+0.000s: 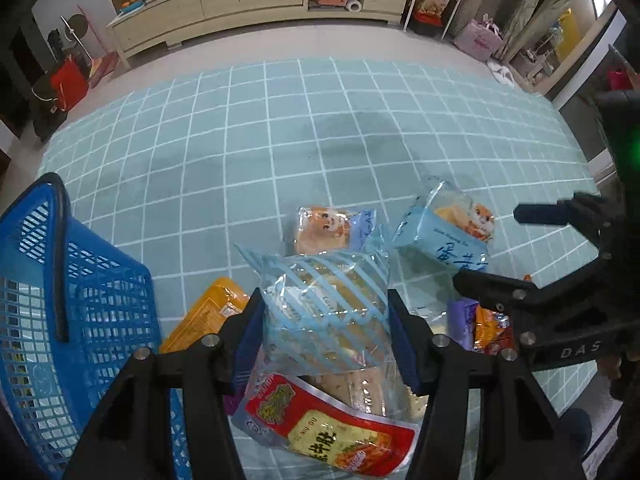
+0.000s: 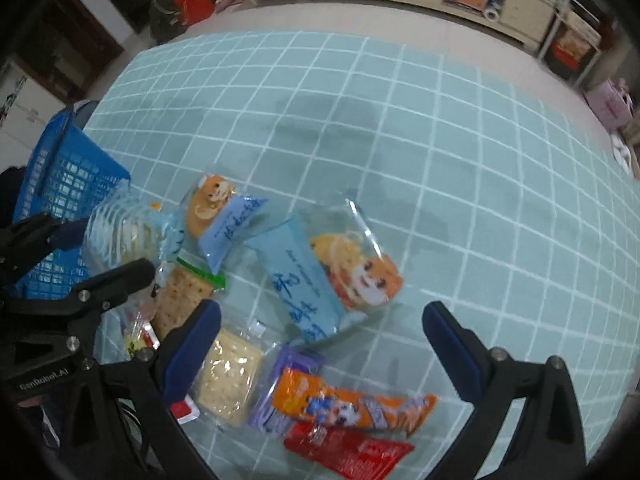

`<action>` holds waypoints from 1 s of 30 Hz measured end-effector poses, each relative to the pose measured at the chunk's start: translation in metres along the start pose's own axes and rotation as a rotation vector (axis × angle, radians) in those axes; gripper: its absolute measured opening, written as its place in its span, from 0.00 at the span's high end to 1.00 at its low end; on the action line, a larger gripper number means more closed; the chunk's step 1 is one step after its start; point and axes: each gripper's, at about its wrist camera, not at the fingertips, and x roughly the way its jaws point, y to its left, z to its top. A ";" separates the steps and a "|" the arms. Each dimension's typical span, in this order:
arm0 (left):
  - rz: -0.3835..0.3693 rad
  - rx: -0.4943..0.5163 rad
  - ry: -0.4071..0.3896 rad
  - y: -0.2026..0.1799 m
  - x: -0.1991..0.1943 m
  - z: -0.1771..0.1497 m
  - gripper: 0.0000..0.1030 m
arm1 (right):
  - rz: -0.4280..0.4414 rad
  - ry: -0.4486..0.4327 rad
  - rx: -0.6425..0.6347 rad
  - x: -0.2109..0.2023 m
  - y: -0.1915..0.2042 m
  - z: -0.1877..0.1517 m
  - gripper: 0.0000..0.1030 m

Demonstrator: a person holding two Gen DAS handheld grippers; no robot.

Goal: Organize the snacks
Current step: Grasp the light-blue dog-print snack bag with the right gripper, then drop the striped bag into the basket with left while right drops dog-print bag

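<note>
Left wrist: left gripper [image 1: 326, 320] clamps striped packet [image 1: 326, 312], long axis upright.

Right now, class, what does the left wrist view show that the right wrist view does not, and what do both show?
Only the left wrist view shows the left gripper shut on the blue-striped bread bag, and a red-and-yellow pouch beneath.

Only the right wrist view shows the right gripper, fingers apart, above an orange wrapper and a cracker pack.

Both show the blue basket, the checked teal mat and the blue cartoon bread bag.
</note>
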 end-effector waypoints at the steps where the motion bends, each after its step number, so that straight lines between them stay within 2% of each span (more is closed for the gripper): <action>1: 0.003 0.002 0.005 0.000 0.003 0.000 0.47 | -0.025 0.004 -0.016 0.006 0.001 0.003 0.01; 3: 0.005 0.008 0.008 0.000 0.006 0.000 0.47 | -0.053 0.008 -0.018 0.012 0.002 0.007 0.01; 5: 0.001 0.005 0.006 0.002 0.010 0.001 0.47 | -0.034 0.034 -0.016 0.022 0.000 0.010 0.01; 7: 0.002 -0.001 -0.001 0.004 0.013 0.002 0.47 | -0.051 0.041 -0.039 0.030 0.002 0.012 0.01; 10: 0.013 0.011 0.005 0.002 0.018 0.002 0.47 | -0.106 0.028 -0.072 0.036 0.005 0.012 0.16; 14: 0.018 0.020 0.003 0.000 0.018 0.001 0.47 | -0.099 0.008 -0.080 0.034 0.007 0.009 0.28; 24: 0.002 0.004 -0.050 0.000 -0.022 -0.020 0.47 | -0.122 -0.077 -0.028 -0.013 0.023 -0.034 0.30; 30: -0.018 0.012 -0.106 0.000 -0.067 -0.040 0.47 | -0.145 -0.109 -0.007 -0.048 0.041 -0.050 0.30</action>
